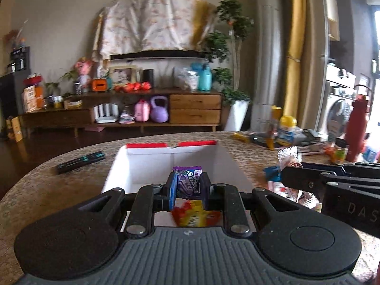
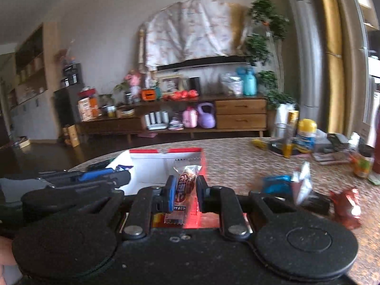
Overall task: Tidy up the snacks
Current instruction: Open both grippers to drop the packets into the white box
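Far left on the woven tan tablecloth (image 1: 59, 190) lies a flat black rectangular box with teal lettering (image 1: 80, 162), well apart from the rest.

Next: an open white cardboard box with red flap edges (image 1: 147, 163) stands near the table's centre. The left gripper (image 1: 187, 190) hangs over its near side, its two fingers clenched on a purple foil snack packet (image 1: 187, 181), which stands upright between the blue-faced pads (image 1: 173, 190). Under that gripper a yellow-and-red snack wrapper (image 1: 193, 215) shows; whether it lies on the box floor I cannot tell.

In the right wrist view, the right gripper (image 2: 184, 191) is clamped on a clear-wrapped snack with a red-and-white label (image 2: 184, 187), held upright above the right-hand red edge of the same box. The left gripper's black body lies just to its left, over the box interior.

Right of the box, on the cloth: a blue snack packet (image 2: 276, 182), a silvery-white crinkled sachet (image 2: 302, 182) just beside it, and a shiny red foil packet (image 2: 348, 206) further right, apart from both.

Rear right of the table: a yellow-capped white-and-blue jar (image 2: 306, 135) and a tall dark red metal bottle (image 1: 357, 128), amid blurred clutter.
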Demonstrator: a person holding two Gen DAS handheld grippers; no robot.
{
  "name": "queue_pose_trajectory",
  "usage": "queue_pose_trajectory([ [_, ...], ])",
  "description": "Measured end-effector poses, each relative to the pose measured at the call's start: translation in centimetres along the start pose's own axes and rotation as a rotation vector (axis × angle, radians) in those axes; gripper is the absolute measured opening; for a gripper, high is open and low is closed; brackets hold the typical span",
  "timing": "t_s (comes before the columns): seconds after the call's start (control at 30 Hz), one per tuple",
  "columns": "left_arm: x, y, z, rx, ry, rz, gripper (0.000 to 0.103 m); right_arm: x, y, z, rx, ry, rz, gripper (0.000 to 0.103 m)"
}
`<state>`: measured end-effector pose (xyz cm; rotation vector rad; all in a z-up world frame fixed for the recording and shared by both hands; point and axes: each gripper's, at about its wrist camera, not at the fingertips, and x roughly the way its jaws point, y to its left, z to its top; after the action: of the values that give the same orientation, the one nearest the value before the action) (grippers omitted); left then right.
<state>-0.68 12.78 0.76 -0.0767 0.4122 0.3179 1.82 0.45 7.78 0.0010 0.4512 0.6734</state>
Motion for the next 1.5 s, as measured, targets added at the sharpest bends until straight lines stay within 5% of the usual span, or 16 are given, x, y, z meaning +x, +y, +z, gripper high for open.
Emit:
queue_pose_trajectory([
  [0.47,2.1,3.3,-2.3,-0.039,0.088,0.063,0.020,4.5,3.5,-2.1,-0.027,0.124,0.024,0.017],
  [1.2,3.3,3.2,-3.2,-0.051,0.141,0.084,0.021,5.5,3.5,-3.1,-0.038,0.161,0.010,0.017],
  [1.27,3.4,3.1,-3.2,-0.055,0.144,0.086,0.028,5.6,3.4,-3.1,-0.040,0.162,0.007,0.018],
  [1.33,3.3,3.1,-3.2,-0.062,0.136,0.088,0.060,5.6,3.4,-3.1,-0.044,0.164,-0.003,0.020],
  [1.37,3.1,3.2,-3.2,-0.071,0.122,0.096,0.066,5.7,3.3,-3.0,-0.045,0.166,-0.007,0.025],
  [1.5,2.8,3.0,-2.9,-0.079,0.106,0.107,0.070,5.5,3.0,-3.1,-0.042,0.160,-0.015,0.029],
])
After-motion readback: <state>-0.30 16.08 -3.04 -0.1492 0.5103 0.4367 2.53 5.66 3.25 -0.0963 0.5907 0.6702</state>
